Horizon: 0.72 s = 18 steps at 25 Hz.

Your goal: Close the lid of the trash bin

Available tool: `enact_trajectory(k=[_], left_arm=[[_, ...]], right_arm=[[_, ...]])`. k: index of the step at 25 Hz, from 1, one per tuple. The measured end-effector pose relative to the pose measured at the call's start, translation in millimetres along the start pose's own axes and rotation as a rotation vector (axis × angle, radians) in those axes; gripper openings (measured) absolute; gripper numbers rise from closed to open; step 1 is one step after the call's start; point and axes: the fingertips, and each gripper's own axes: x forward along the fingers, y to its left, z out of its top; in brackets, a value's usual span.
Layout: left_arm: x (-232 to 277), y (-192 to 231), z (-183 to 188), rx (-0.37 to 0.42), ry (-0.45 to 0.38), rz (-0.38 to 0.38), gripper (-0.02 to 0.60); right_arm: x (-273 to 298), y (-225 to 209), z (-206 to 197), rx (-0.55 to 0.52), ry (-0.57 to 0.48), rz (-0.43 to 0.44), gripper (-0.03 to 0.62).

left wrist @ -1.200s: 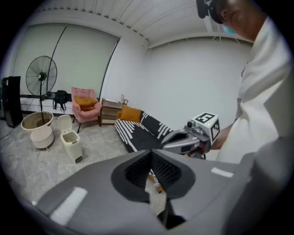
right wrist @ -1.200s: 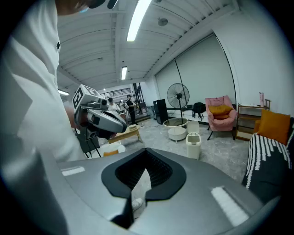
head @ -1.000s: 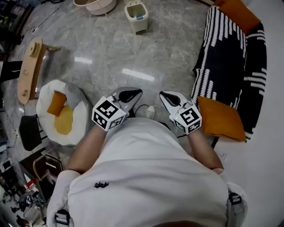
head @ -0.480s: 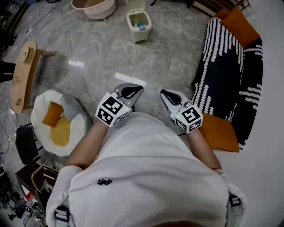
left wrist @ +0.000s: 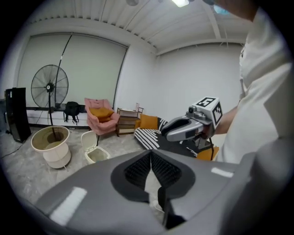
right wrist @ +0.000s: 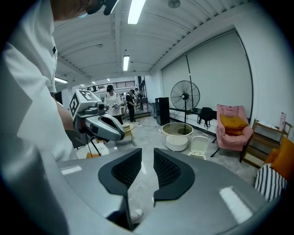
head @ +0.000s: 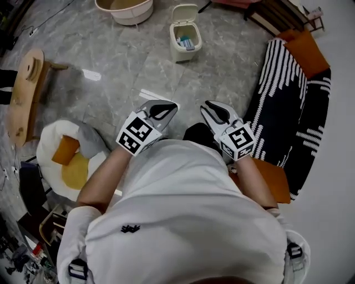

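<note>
The left gripper (head: 165,108) has its jaws together on nothing. The right gripper (head: 212,109) is empty, its jaws slightly apart and just now opening. Both are held side by side before the person's chest, pointing to 12 o'clock. The trash bin (head: 184,44) stands at 12 o'clock, well apart from them, its lid (head: 184,12) raised. Bare floor (head: 138,66) lies between, with a striped sofa (head: 283,94) at 3 o'clock and a basin (head: 125,10) at 11.

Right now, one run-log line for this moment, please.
trash bin: ahead, lid up | left tool: shut, empty | right tool: just opening, empty
</note>
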Motion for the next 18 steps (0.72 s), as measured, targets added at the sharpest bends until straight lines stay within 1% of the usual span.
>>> enact_trajectory(k=[3,8,12,16,18], left_arm=[[6,30,3,-0.048,-0.015,0.036,0.060],[27,82,11,-0.133,-0.031,0.093,0.060],[51,132,23,-0.187,-0.002,0.161,0.060],[84,181,59,-0.231,-0.013,0.237,0.060],[101,194,71,-0.263,-0.013,0.255,0.058]], right_arm=[[23,-26,4,-0.007,0.030,0.027,0.058],[69,-87,10,-0.008,0.067,0.087,0.058],[115,-153,23,-0.026,0.095,0.147,0.058],[167,-230,42,-0.080,0.135,0.230,0.058],[189,-263,45,-0.099,0.162,0.262,0.058]])
